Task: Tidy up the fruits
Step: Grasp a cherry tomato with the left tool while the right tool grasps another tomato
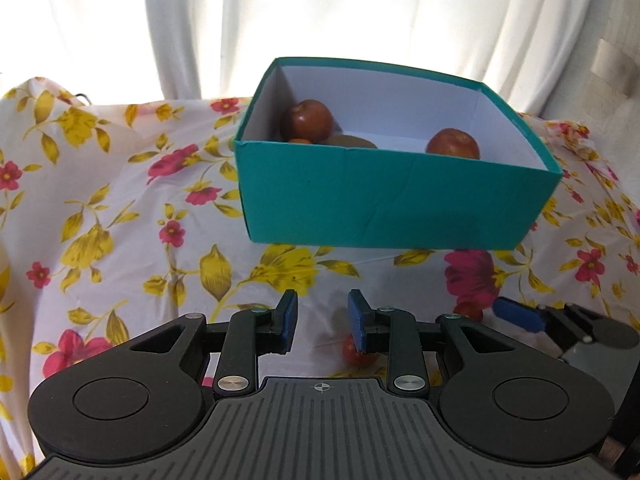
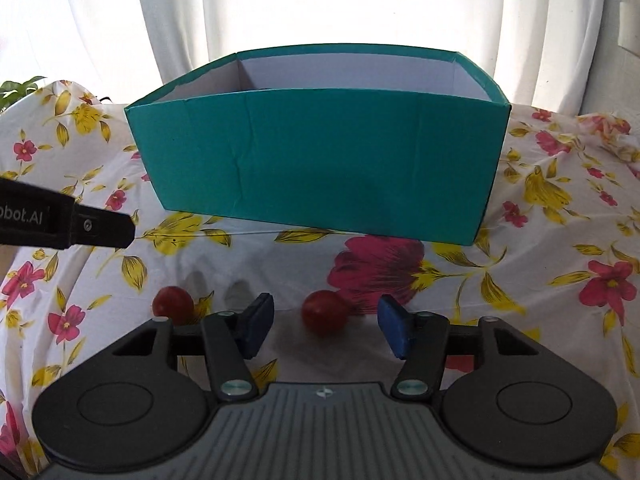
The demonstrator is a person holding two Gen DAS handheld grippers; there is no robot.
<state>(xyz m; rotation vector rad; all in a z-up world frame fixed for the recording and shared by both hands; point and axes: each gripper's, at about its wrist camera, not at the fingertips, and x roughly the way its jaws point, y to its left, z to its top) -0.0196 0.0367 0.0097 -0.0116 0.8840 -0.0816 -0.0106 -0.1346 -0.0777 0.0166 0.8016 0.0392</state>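
A teal box [image 1: 396, 200] stands on the floral cloth and shows in the right wrist view [image 2: 320, 160] too. Inside it lie two dark red fruits [image 1: 307, 119] [image 1: 453, 143], a brown one [image 1: 354, 141] and a bit of an orange one [image 1: 300, 141]. My left gripper [image 1: 322, 316] is open and empty above the cloth; a small red fruit [image 1: 354, 350] lies under its right finger. My right gripper [image 2: 326, 326] is open, with a small red fruit [image 2: 325, 312] on the cloth between its fingers. A second small red fruit [image 2: 173, 305] lies to its left.
The floral cloth [image 1: 120, 220] covers the whole surface and is wrinkled. White curtains [image 1: 320, 12] hang behind the box. My right gripper's finger [image 1: 520, 314] shows at the right of the left wrist view. The left gripper's body [image 2: 60, 220] reaches in at the left of the right wrist view.
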